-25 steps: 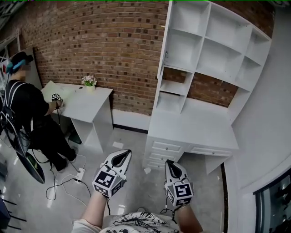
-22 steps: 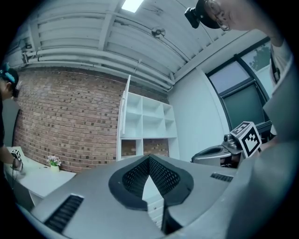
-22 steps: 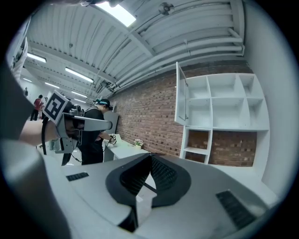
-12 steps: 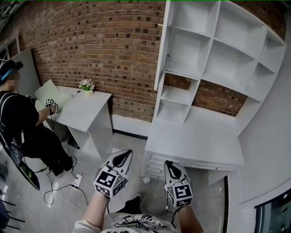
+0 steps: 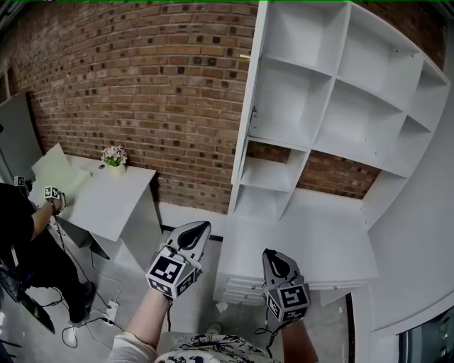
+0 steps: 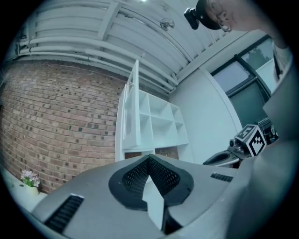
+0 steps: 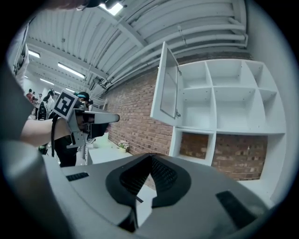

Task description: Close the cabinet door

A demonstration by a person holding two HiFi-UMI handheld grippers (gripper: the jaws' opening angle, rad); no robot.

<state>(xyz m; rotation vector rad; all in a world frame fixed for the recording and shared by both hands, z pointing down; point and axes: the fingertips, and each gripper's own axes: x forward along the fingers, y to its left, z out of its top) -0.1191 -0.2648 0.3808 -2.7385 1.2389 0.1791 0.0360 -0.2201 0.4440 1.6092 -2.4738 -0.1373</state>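
Cabinet [image 5: 333, 106]: a white open-shelf unit, standing against the brick wall [image 5: 142, 85].
Cabinet door [image 7: 167, 91]: hanging swung open off the cabinet's upper left compartment.
Left gripper [image 5: 201, 227]: hovering below and left of the cabinet, well apart from the door; its jaws are pressing together on nothing.
Right gripper [image 5: 269, 254]: hovering in front of the cabinet's desk top [image 5: 326, 248]; its jaws are meeting, with nothing between them.
Flower pot [image 5: 113, 157]: sitting on a table well left of the cabinet.

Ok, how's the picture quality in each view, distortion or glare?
Head view: sharp, evenly lit, but the wide lens bows the shelf unit and brick wall. Left gripper view: fisheye, dark corners. Right gripper view: same, with ceiling lights blown out.
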